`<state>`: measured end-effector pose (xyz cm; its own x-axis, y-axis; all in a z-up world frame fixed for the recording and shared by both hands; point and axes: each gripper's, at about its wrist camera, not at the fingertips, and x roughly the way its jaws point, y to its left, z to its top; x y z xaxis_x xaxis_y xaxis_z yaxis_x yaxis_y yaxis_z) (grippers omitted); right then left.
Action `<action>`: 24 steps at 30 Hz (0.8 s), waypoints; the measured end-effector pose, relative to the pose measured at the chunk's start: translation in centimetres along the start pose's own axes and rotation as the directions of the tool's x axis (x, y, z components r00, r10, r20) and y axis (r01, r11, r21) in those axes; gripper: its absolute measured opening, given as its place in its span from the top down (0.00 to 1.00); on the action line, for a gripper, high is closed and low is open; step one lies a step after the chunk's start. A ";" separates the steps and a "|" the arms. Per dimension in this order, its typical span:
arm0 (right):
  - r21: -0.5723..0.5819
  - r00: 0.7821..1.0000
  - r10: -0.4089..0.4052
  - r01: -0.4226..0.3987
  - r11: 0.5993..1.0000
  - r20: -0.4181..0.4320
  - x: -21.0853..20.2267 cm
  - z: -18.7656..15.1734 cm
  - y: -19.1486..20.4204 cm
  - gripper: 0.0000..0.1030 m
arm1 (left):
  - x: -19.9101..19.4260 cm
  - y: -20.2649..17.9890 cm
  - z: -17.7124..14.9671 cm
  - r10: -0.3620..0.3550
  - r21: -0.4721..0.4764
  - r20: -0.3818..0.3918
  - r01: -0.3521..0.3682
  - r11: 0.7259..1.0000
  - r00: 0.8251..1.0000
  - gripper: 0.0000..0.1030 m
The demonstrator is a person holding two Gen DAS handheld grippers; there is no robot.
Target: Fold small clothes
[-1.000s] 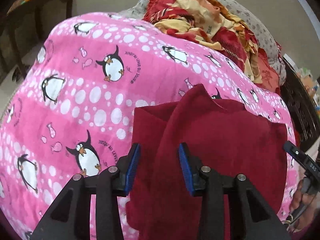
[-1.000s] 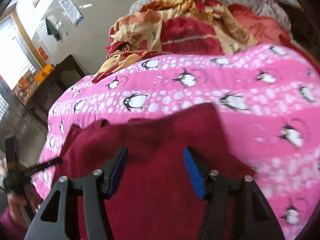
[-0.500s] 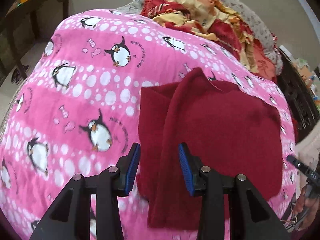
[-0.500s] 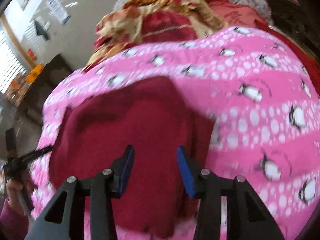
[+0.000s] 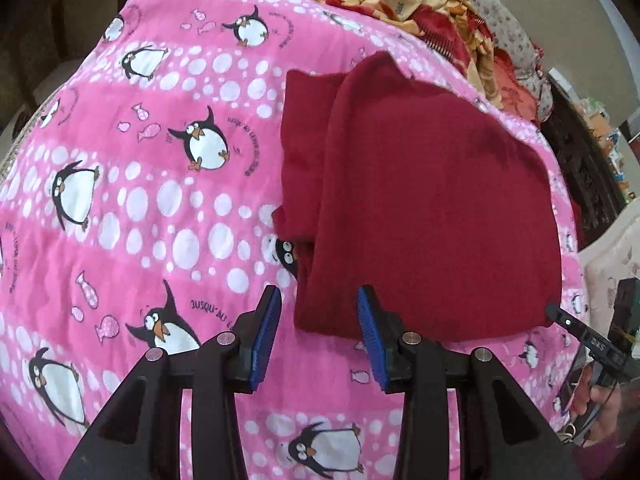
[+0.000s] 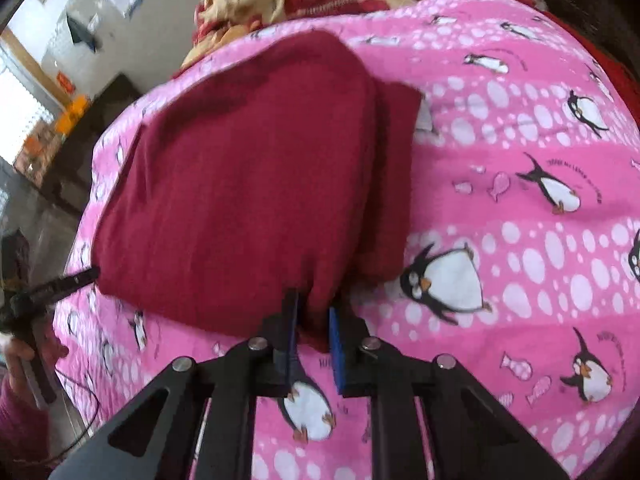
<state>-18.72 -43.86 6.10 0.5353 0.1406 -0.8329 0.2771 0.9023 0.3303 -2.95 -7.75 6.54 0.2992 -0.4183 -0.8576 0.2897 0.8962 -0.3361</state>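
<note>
A dark red garment point(image 5: 424, 200) lies folded on the pink penguin blanket point(image 5: 152, 184). One layer lies over another, with a strip of the lower layer showing along one side. My left gripper point(image 5: 318, 320) is open and empty, just short of the garment's near edge. In the right wrist view the same garment point(image 6: 248, 184) fills the middle. My right gripper point(image 6: 312, 328) is shut on the garment's near corner, with red cloth bunched between the blue pads point(image 6: 336, 340). The right gripper also shows at the far right of the left wrist view point(image 5: 588, 336).
A crumpled red and yellow quilt point(image 5: 432, 12) is heaped at the far end of the bed. Dark wooden furniture point(image 5: 584, 168) stands beyond the bed's right side. In the right wrist view a dark table point(image 6: 116, 92) and the floor lie to the left.
Both grippers have drawn back toward the garment's near edge. The right gripper has closed from open onto the garment's near corner. The left gripper has stayed open.
</note>
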 end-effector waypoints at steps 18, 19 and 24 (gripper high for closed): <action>-0.121 0.982 -0.163 0.174 0.977 0.093 -3.6 4.2 7.0 0.68 | 1.8 -0.4 -0.2 0.043 0.031 0.012 -0.043 0.999 0.999 0.82; -0.146 0.989 -0.113 0.127 0.981 0.096 -2.9 5.0 8.3 0.68 | 2.0 -0.3 -0.3 0.041 0.028 0.009 -0.041 0.999 0.999 0.82; -0.263 0.999 0.041 -0.037 0.964 0.009 3.9 7.4 14.6 0.68 | 2.8 0.4 -0.3 0.017 0.000 -0.008 -0.017 1.000 1.000 0.82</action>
<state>-6.66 -33.21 10.95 0.5532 0.1737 -0.8148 0.0375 0.9718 0.2326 -2.28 -8.55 3.94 0.2969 -0.4017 -0.8663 0.2843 0.9033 -0.3214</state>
